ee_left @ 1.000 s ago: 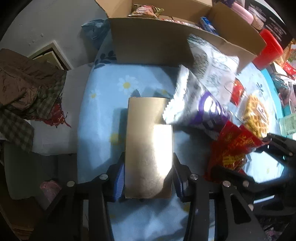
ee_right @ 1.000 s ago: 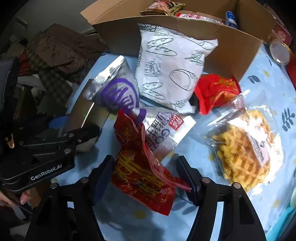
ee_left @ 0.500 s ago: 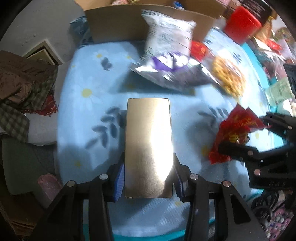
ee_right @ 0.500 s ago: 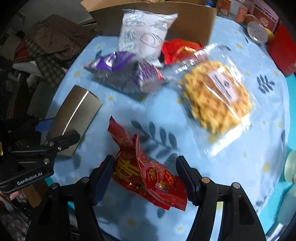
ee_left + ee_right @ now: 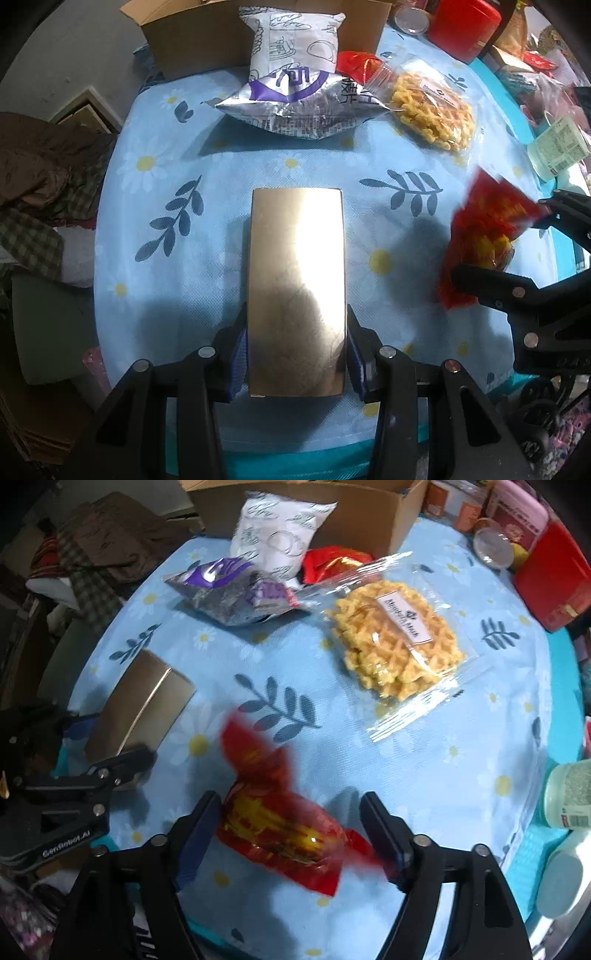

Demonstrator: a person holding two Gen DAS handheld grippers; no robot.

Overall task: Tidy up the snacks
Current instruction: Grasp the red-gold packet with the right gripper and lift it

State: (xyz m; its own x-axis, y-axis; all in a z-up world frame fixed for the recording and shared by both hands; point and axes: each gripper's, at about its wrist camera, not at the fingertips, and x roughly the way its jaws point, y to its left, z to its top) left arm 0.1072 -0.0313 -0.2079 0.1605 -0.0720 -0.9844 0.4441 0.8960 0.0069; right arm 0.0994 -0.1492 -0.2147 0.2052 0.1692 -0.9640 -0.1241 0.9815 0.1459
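Clearly both tools are loaded: the left gripper [image 5: 295, 354] clamps the gold box [image 5: 297, 288] above the tablecloth [image 5: 184, 258], the right gripper [image 5: 288, 834] pinches the red packet [image 5: 284, 827]; judging by its blur, carry steadily toward the cardboard box [image 5: 369, 520]

A round table [image 5: 177, 236] under a pale blue daisy-and-leaf cloth stood before a grey wall [image 5: 66, 55], with brown and checked fabric heaped [image 5: 40, 177] past its left edge and bright light glaring across the middle of the surface.
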